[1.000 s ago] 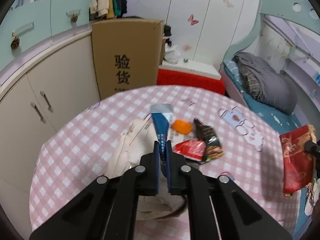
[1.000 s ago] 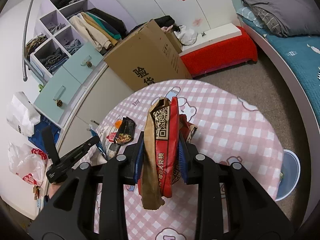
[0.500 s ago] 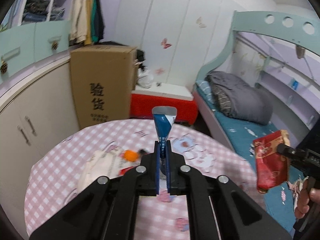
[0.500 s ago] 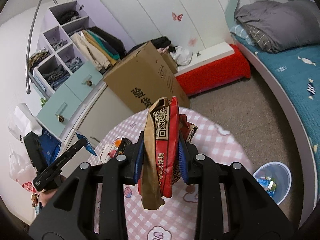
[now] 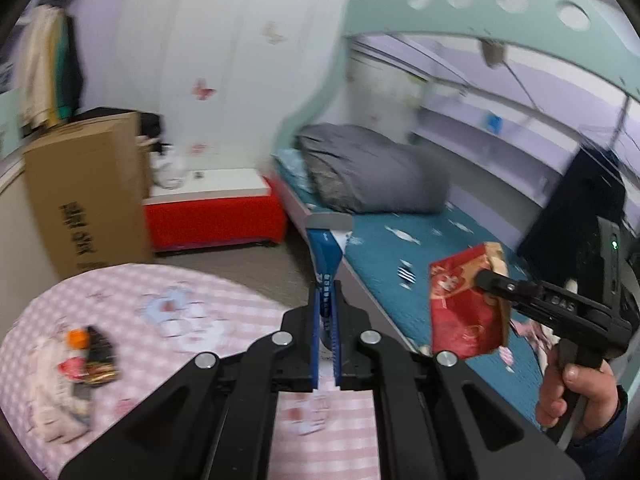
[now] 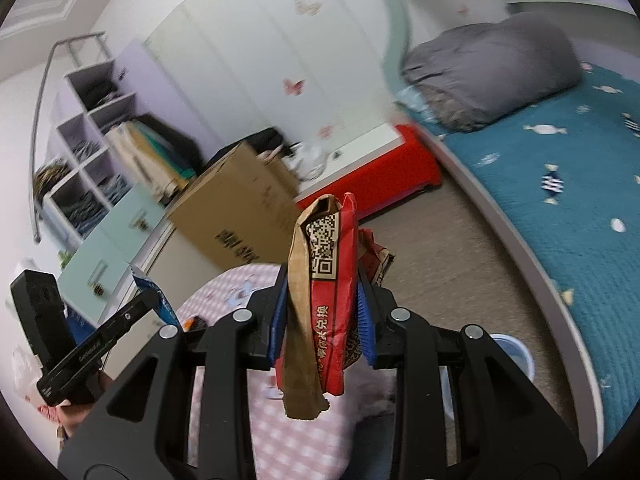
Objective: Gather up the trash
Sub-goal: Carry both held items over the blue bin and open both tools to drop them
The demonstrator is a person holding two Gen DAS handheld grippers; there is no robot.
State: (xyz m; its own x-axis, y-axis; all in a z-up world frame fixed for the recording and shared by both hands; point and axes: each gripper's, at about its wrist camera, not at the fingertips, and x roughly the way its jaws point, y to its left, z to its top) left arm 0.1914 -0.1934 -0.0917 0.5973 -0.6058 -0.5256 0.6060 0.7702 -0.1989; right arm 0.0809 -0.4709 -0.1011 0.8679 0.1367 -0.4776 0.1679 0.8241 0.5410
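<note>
Left wrist view: the left gripper [image 5: 327, 312] is clamped tight on a thin blue wrapper [image 5: 327, 258] that stands upright above the pink checked table [image 5: 192, 304]. More wrappers [image 5: 94, 354] lie at the table's left edge. Right wrist view: the right gripper [image 6: 322, 312] pinches a crumpled red bag [image 6: 326, 292], held up past the table edge, with a pale blue bin [image 6: 514, 354] on the floor near the bed [image 6: 560, 184]
</note>
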